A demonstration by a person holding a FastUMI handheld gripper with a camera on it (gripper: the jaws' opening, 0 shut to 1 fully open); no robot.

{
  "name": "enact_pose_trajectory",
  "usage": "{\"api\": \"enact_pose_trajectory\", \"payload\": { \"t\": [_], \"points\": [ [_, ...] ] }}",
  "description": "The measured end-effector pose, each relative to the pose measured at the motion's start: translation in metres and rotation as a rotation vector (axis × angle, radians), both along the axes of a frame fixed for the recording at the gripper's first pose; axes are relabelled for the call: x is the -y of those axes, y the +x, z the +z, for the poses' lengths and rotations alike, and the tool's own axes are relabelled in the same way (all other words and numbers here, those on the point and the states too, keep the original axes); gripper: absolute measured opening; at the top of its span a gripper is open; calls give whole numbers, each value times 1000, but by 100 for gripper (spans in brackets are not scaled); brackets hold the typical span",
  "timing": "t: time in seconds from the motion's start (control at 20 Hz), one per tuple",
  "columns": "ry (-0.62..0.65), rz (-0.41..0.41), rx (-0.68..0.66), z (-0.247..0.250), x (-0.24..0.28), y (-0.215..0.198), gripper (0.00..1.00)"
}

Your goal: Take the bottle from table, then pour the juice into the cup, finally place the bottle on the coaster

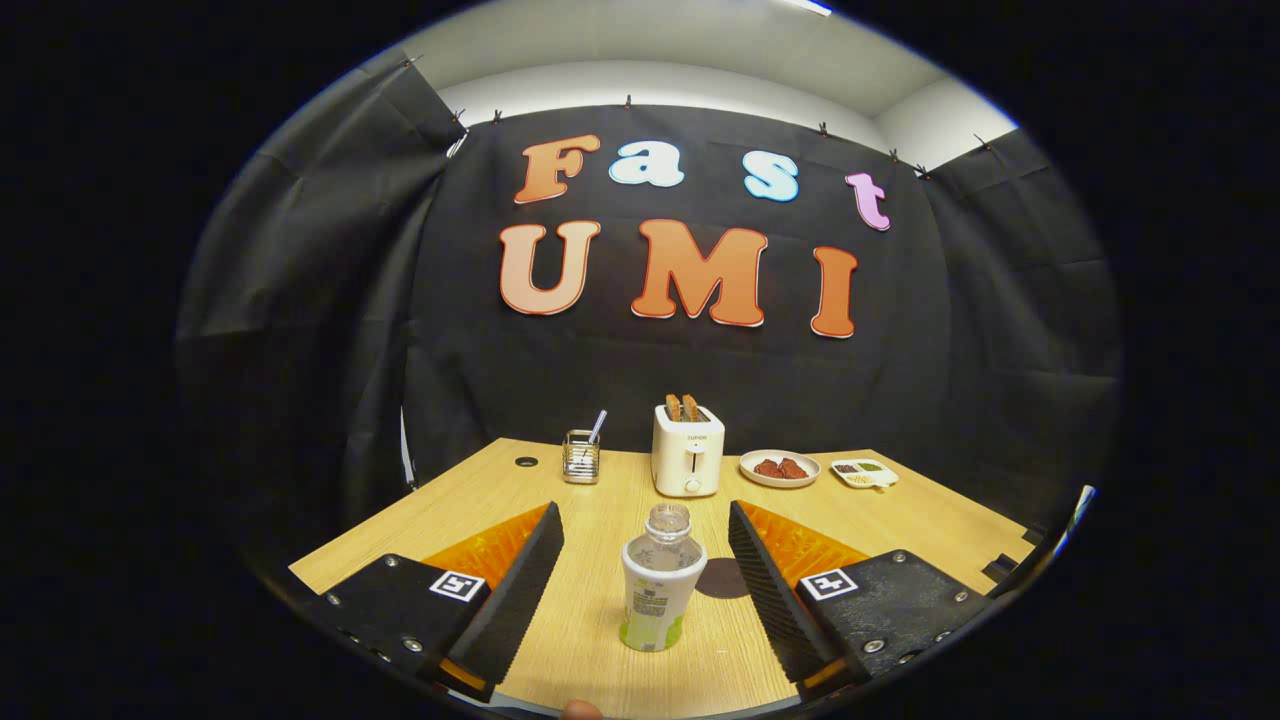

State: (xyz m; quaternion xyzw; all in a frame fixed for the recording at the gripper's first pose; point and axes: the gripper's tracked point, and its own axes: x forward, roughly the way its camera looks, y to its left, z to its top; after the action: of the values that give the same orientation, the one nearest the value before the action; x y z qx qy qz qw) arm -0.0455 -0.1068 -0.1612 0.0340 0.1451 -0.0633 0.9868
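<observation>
Standing upright between spread fingers: the bottle (660, 580) on the tabletop (600, 500), untouched.

The hand-held gripper (646, 560) is holding its fingers wide apart low in the frame, neither one touching the bottle, which is sitting in the lower centre. A dark round coaster (722, 578) is lying just right of the bottle. Farther back, mid-frame, a toaster (688, 450), a utensil holder (581, 456), a plate (780, 468) and a small divided dish (865, 473) are lining the far edge.
</observation>
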Motion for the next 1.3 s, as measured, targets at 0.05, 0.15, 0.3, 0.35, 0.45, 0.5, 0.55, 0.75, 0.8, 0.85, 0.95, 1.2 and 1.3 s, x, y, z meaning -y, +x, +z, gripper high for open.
{"api": "enact_pose_trajectory", "payload": {
  "t": [0.05,0.15,0.3,0.35,0.45,0.5,0.55,0.75,0.8,0.85,0.95,1.2,1.3],
  "points": [
    [7,-1,-16,-9,1,1,99],
    [19,4,-55,-30,0,1,99],
    [43,5,-87,-54,-1,1,99],
    [53,4,-96,-61,-2,1,99],
    [66,9,-114,-74,-3,4,99],
    [74,11,-123,-79,-4,5,99],
    [81,15,-136,-86,-5,6,99],
    [92,6,-190,-112,-3,8,99],
    [103,4,-194,-116,-3,9,99],
    [112,5,-203,-122,-5,11,99],
    [109,-3,-227,-132,-4,14,99],
    [91,-13,-251,-143,-4,23,89],
    [84,-23,-252,-142,-2,24,64]
  ]
}}
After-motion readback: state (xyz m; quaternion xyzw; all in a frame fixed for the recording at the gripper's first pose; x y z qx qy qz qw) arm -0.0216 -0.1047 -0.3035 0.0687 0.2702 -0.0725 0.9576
